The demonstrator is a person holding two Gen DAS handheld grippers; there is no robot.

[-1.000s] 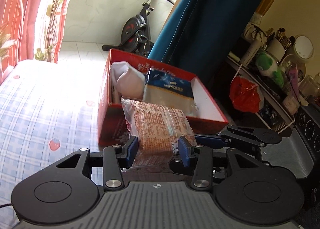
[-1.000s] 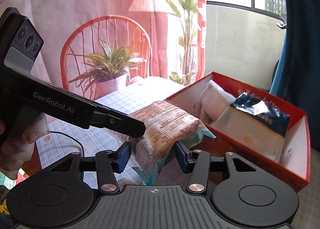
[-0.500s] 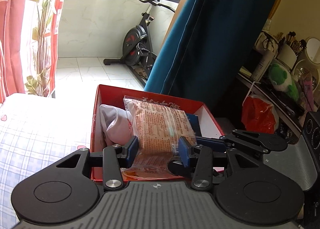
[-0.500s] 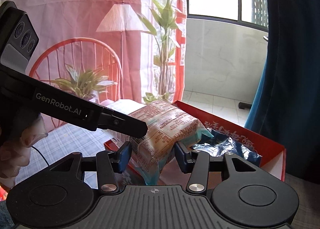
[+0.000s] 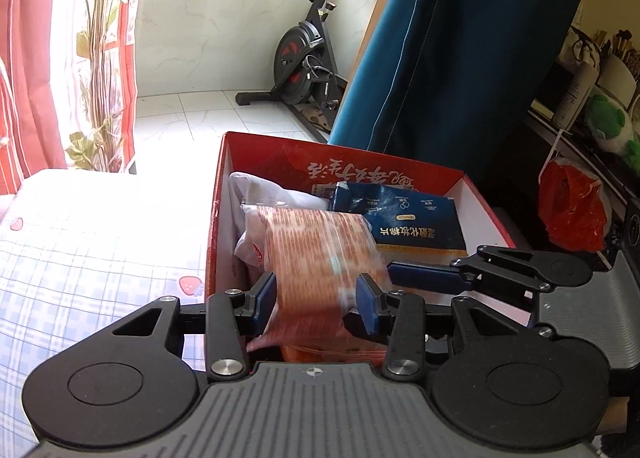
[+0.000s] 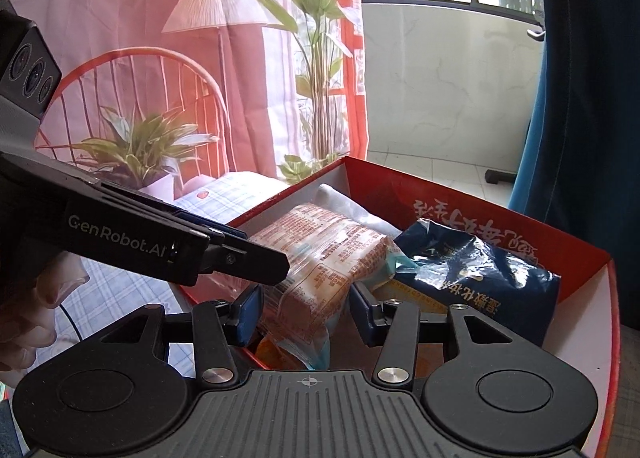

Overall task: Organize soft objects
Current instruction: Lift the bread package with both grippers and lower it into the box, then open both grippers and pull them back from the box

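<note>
- Two handheld grippers grasp one soft orange snack packet (image 5: 316, 258) together, each from its own side.
- Left gripper (image 5: 316, 300): its blue pads are partly closed and press against both sides of the packet.
- Right gripper (image 6: 306, 310): its blue pads sit about as far apart and pinch the packet's other end, near the crimped seal.
- The packet hangs tilted over the near part of a red cardboard box (image 5: 218, 218), its far end already down inside the walls.
- Inside the box, a white soft bundle (image 6: 348, 206) lies in the far left corner, just behind the packet.
- A dark blue crinkly bag (image 6: 476, 274) lies beside the packet on the right, touching it.
- The box rests on a checked cloth (image 5: 80, 254) printed with small strawberries.
- A person's hand (image 6: 24, 322) shows at the left edge of the right camera's view, wrapped around the left gripper's handle.
- Beyond the box stand an exercise bike (image 5: 304, 58) and a dark teal curtain (image 5: 472, 38).
</note>
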